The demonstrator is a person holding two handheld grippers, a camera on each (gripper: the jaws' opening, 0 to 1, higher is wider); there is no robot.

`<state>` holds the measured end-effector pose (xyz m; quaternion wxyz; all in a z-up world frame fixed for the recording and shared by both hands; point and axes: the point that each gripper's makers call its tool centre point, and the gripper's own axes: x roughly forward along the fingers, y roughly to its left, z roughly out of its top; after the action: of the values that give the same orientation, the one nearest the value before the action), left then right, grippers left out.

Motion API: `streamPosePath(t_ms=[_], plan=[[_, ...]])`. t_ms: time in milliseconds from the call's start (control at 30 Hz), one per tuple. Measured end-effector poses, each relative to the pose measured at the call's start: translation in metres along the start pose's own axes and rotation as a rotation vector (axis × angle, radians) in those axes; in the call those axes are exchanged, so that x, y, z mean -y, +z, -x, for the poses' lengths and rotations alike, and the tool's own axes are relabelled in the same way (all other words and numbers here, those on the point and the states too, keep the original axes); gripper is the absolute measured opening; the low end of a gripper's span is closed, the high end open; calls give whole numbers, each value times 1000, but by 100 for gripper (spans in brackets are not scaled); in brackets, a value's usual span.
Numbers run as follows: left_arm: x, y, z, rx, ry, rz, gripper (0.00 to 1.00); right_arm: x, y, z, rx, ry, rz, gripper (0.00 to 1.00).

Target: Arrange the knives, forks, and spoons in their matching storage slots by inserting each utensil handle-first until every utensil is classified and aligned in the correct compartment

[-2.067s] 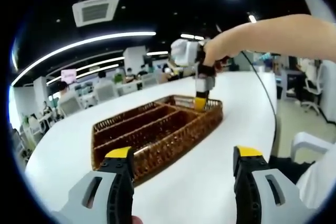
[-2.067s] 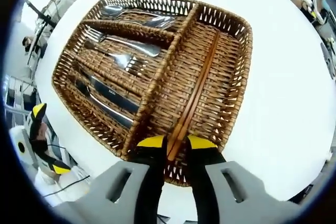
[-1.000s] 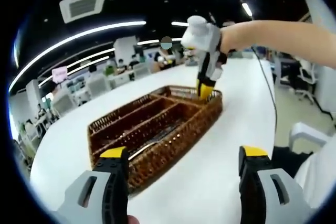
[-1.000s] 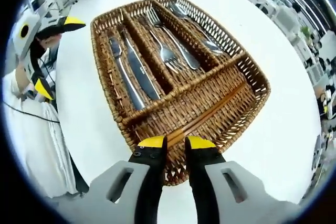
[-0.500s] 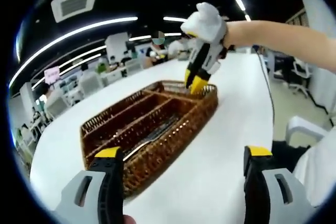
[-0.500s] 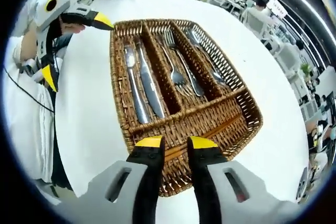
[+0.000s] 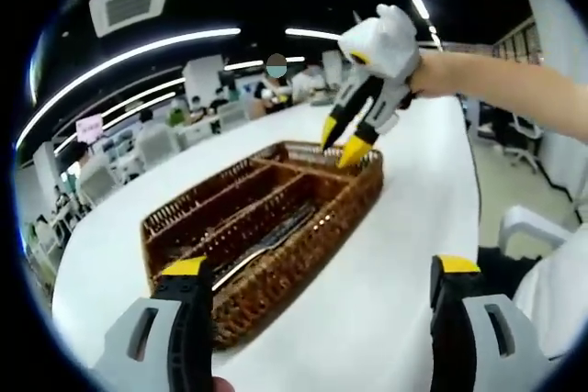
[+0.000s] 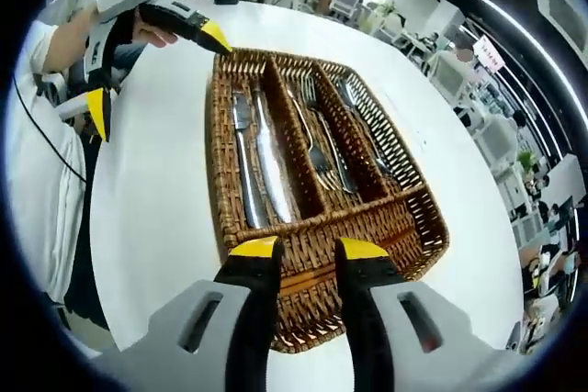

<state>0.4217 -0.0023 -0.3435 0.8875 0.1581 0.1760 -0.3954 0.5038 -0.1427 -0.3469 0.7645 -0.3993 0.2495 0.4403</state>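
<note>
A wicker basket lies on the white table, with three long slots and one cross slot. In the right gripper view the basket holds knives, forks and spoons, one kind per slot. Brown chopsticks lie in the cross slot. My right gripper hovers open just above that end, holding nothing. The left gripper view shows it as the right gripper, jaws apart over the basket's far end. My left gripper stands wide open and empty at the near end.
The left gripper and a person's white sleeve stand beyond the basket's far end in the right gripper view. The table's edge runs past a white chair on the right. Office desks and people fill the background.
My right gripper has opened, let go of the chopsticks in the cross slot and lifted back from the basket's end. My left gripper has stayed wide open.
</note>
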Motion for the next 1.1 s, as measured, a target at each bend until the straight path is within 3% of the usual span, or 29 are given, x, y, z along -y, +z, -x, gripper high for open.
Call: streamPosePath(t_ms=[167, 667, 733, 933, 1100], plan=[[-3, 0, 3, -5, -13, -1, 99, 1, 4, 2, 38, -36, 23, 33], [-17, 16, 15, 71, -7, -9, 99, -8, 16, 5, 146, -63, 55, 40], [-19, 16, 16, 72, -8, -6, 99, -7, 14, 5, 138, -70, 57, 40], [-23, 18, 15, 86, 5, 3, 99, -4, 24, 11, 215, -110, 55, 43], [-24, 18, 14, 89, 6, -2, 99, -6, 26, 11, 238, -114, 39, 46]])
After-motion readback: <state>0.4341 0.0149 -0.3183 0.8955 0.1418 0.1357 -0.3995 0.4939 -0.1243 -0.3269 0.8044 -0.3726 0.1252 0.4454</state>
